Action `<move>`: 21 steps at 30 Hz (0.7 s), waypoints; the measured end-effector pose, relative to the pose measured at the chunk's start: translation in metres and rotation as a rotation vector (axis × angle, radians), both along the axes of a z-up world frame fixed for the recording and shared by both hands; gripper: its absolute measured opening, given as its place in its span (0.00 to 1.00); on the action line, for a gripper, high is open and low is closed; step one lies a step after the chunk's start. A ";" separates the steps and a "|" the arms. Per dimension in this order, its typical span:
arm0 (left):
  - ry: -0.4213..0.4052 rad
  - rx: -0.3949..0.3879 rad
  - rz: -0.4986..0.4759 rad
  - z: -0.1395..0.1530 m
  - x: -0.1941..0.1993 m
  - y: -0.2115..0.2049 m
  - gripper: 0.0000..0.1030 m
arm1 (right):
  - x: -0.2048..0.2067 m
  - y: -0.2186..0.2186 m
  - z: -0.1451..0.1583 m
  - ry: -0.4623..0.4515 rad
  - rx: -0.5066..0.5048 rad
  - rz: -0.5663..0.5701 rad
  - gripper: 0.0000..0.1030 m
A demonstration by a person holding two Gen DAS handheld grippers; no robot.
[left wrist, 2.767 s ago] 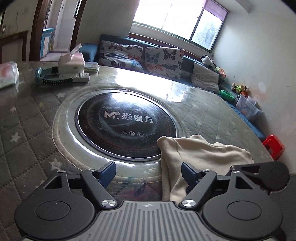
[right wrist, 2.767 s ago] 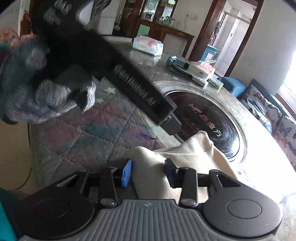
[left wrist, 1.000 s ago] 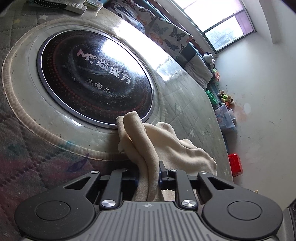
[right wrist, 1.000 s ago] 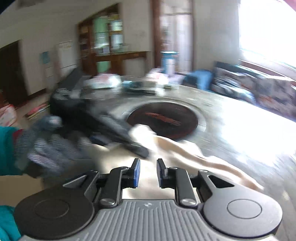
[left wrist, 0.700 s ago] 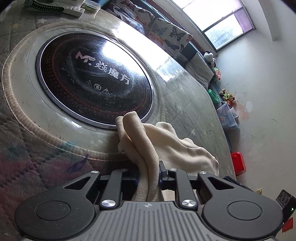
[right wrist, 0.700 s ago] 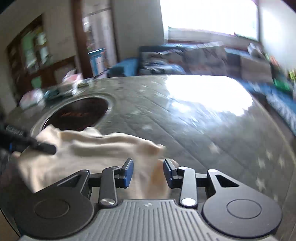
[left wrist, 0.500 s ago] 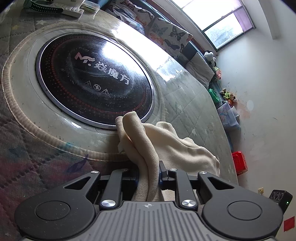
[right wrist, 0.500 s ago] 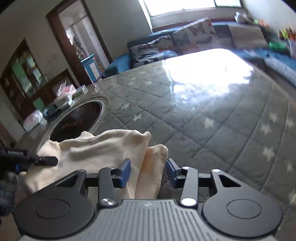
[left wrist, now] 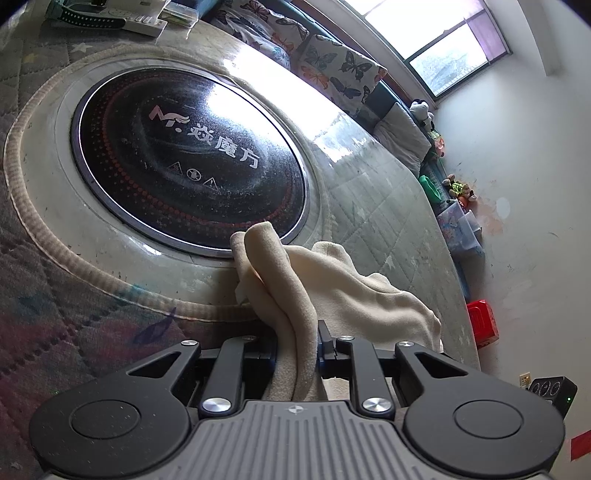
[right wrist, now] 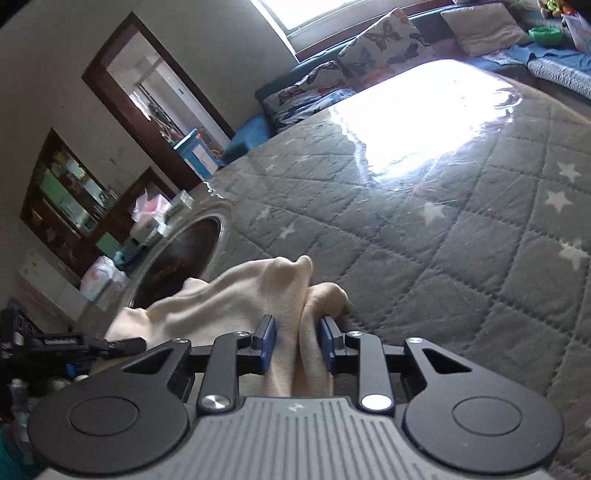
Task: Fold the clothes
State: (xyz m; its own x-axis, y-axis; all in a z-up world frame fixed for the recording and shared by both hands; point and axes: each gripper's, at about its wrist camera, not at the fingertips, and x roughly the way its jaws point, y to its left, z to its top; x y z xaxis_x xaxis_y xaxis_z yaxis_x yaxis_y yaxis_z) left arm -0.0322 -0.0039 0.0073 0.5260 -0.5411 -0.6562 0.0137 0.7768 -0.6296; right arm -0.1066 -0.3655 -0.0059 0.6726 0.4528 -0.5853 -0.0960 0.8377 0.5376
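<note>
A cream garment [left wrist: 351,291] lies bunched on the quilted table, just in front of a round black hob. My left gripper [left wrist: 297,347] is shut on a thick fold at its left end, which sticks up between the fingers. In the right wrist view the same garment [right wrist: 240,299] stretches to the left, and my right gripper [right wrist: 297,347] has a fold at its right end between the blue pads. Its jaws are closing, and the pads touch the cloth on both sides. The left gripper [right wrist: 136,344] shows at the far left, clamped on the other end.
The black glass hob [left wrist: 188,170] is set into the table behind the garment. A grey quilted cover with stars [right wrist: 461,258] spreads to the right. A remote and boxes [left wrist: 107,18] sit at the far edge. A sofa with butterfly cushions [left wrist: 332,62] stands beyond, and a red stool [left wrist: 482,323] on the floor.
My right gripper swung round to the garment's right end, opened over a fold and narrowed onto it. The left gripper kept its grip and stayed put.
</note>
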 end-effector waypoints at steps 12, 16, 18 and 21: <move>-0.110 0.119 -0.076 0.029 -0.001 -0.029 0.18 | -0.012 0.011 0.029 -0.137 -0.077 -0.017 0.10; -0.168 0.141 -0.121 0.043 0.007 -0.055 0.18 | -0.017 0.002 0.047 -0.186 -0.108 -0.057 0.10; -0.182 0.146 -0.137 0.048 0.014 -0.069 0.18 | -0.018 -0.008 0.058 -0.212 -0.128 -0.090 0.10; -0.208 0.152 -0.160 0.055 0.025 -0.092 0.18 | -0.017 -0.022 0.069 -0.238 -0.164 -0.132 0.10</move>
